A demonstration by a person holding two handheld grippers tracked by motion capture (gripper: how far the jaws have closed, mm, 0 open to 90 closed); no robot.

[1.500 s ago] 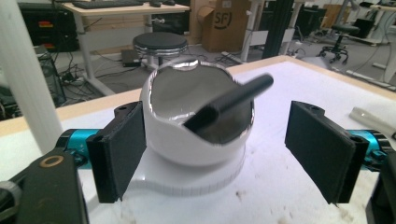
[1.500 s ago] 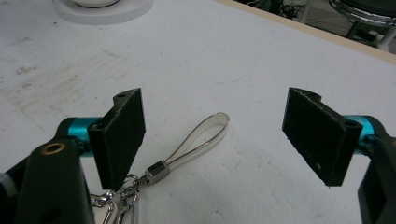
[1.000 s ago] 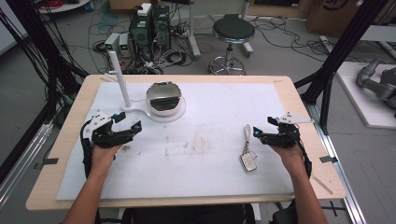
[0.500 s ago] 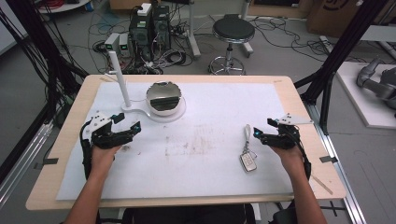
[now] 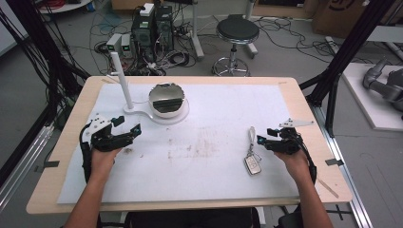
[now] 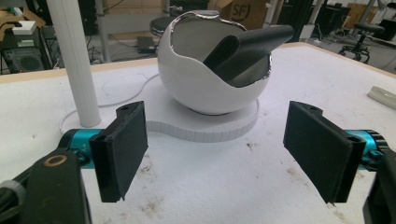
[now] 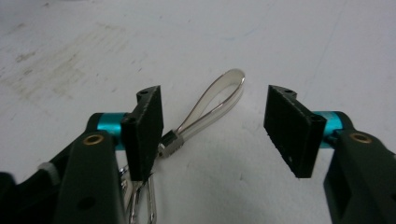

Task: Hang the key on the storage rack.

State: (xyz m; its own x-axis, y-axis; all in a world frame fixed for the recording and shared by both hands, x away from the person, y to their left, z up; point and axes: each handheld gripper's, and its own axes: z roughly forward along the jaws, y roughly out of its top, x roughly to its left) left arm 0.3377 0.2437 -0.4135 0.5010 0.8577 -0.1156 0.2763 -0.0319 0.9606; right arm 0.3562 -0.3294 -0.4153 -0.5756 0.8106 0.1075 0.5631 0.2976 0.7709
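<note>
Right gripper (image 5: pixel 263 140), high view: sits at 3 o'clock on the white table mat (image 5: pixel 214 114), pointing toward 9 o'clock, fingertips just beside the key fob (image 5: pixel 253 165) and its strap loop (image 5: pixel 250 134); the jaws have just been closing and stand partly open, holding nothing yet. Left gripper (image 5: pixel 133 129) rests at 9 o'clock, wide open and empty, aimed at the white bowl (image 5: pixel 167 99) at 11 o'clock. Left gripper view: bowl stands on a flat white base (image 6: pixel 205 128) beside a white post (image 6: pixel 74 60); inside it leans one dark, tube-like piece (image 6: pixel 247 44), nothing else visible. Right gripper view: strap loop (image 7: pixel 212 105) lies flat between the pads, its metal crimp (image 7: pixel 170 142) touching or nearly touching the pad at 9 o'clock, key ring (image 7: pixel 140 203) at 7 o'clock. Judgement: centre the loop between the pads, keep the tips low to the mat, close squarely on the strap near the crimp so it cannot slide out.
</note>
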